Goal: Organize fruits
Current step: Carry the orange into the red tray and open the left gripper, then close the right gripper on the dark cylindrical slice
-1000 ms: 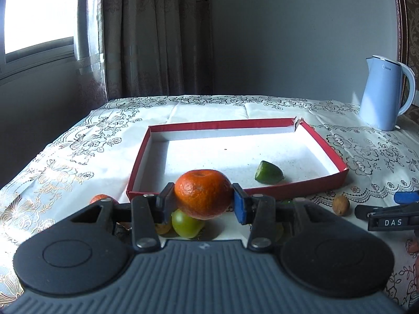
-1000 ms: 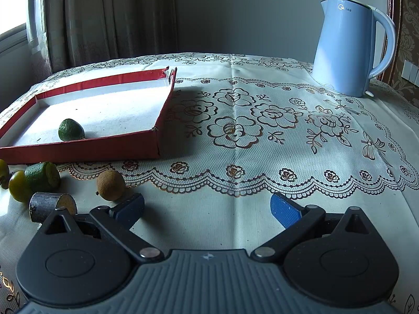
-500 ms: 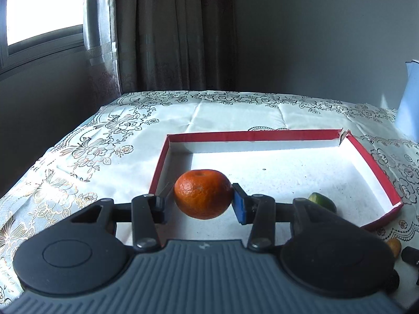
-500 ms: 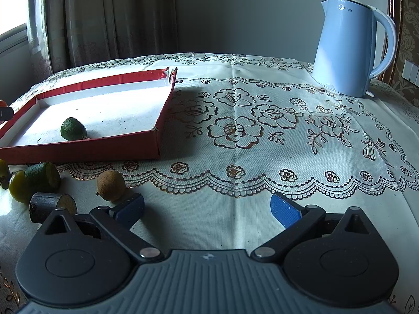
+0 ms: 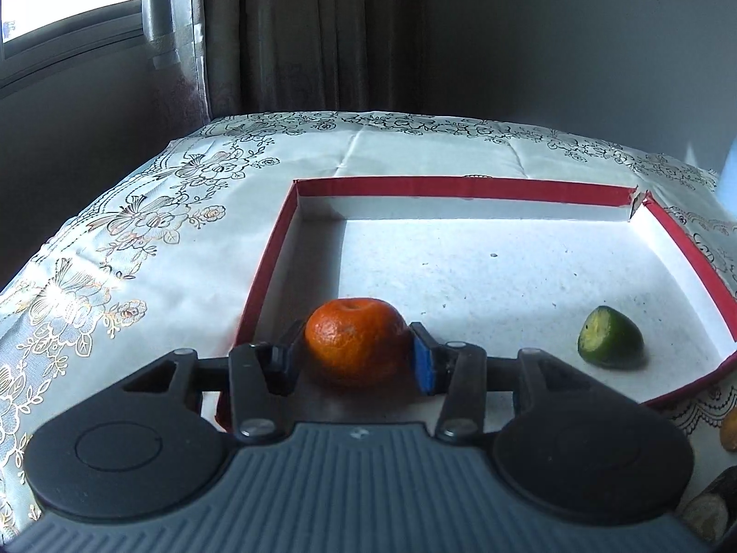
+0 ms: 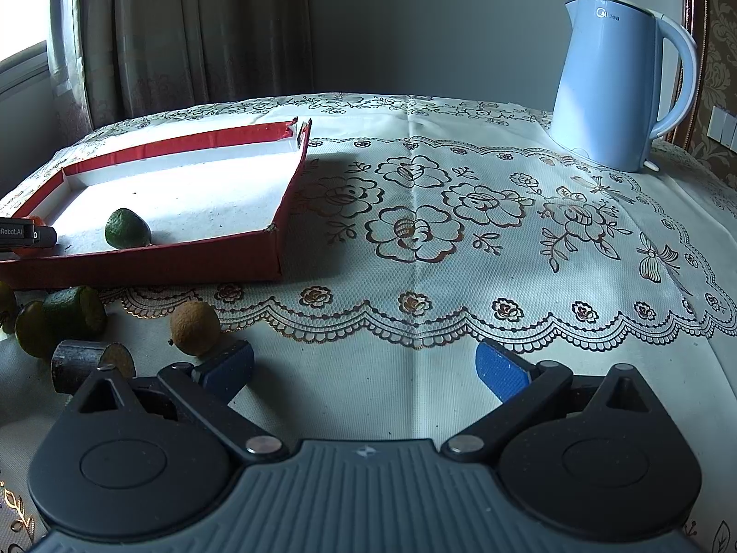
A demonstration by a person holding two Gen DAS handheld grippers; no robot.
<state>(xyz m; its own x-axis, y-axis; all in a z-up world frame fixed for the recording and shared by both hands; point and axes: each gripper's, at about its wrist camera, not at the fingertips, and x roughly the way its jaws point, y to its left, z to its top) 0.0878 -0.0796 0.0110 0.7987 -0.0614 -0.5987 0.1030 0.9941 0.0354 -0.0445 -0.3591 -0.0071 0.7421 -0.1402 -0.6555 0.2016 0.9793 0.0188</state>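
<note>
Curtains point(image 5: 295, 32) and a grey wall are being seen behind a table covered by a flowered tablecloth point(image 6: 460, 230). At the centre of the left wrist view, a red box point(image 5: 271, 249) with a white floor is being occupied by an orange point(image 5: 357, 338), low near the left wall, and by a green fruit point(image 5: 609, 337) at lower right. The orange is being flanked by the left gripper point(image 5: 357, 359), whose jaws are opening; whether the pads are still pressing on it cannot be told. In the right wrist view, the right gripper point(image 6: 364, 368) is being held low over the cloth with jaws spread wide and nothing between them. A brown fruit point(image 6: 194, 327) and green fruits point(image 6: 69, 315) are being left outside the box at lower left. A blue kettle point(image 6: 612, 83) is standing at upper right.
</note>
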